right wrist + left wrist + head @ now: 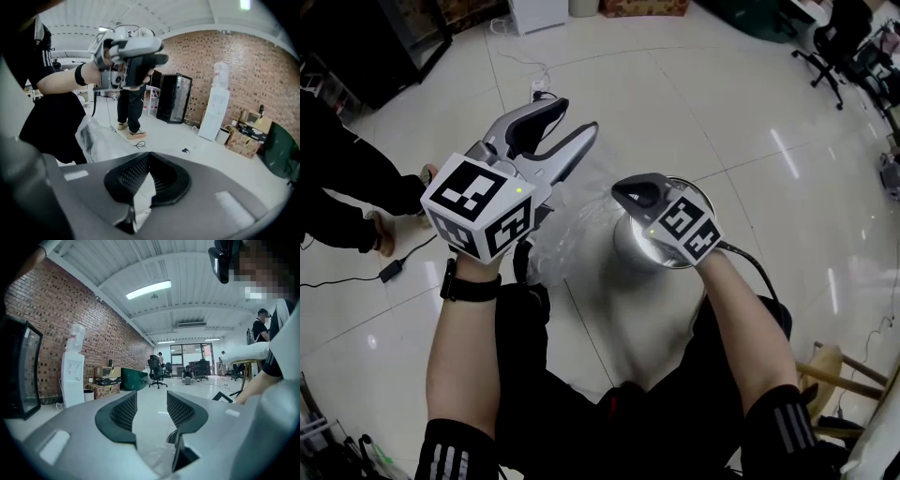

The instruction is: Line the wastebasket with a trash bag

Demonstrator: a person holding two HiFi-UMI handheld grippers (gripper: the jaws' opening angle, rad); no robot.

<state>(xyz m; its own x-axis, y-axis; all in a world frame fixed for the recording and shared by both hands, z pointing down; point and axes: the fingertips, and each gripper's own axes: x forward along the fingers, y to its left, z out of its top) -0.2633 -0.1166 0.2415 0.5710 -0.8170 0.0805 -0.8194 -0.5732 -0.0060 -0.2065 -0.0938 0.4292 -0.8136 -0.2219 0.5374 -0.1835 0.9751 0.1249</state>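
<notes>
A shiny metal wastebasket stands on the pale tile floor just in front of my legs. My right gripper is raised over its left rim, shut on a fold of the clear trash bag; in the right gripper view the film runs down from between the closed pads. The rest of the bag hangs crumpled to the left. My left gripper is held level and higher at the left, jaws apart. A bit of the film shows low by its jaw roots, and no pad presses on it.
A person in dark clothes stands on the floor at the left, beside a cable and adapter. A power strip lies further out. A wooden stool is at my right and an office chair at the far right.
</notes>
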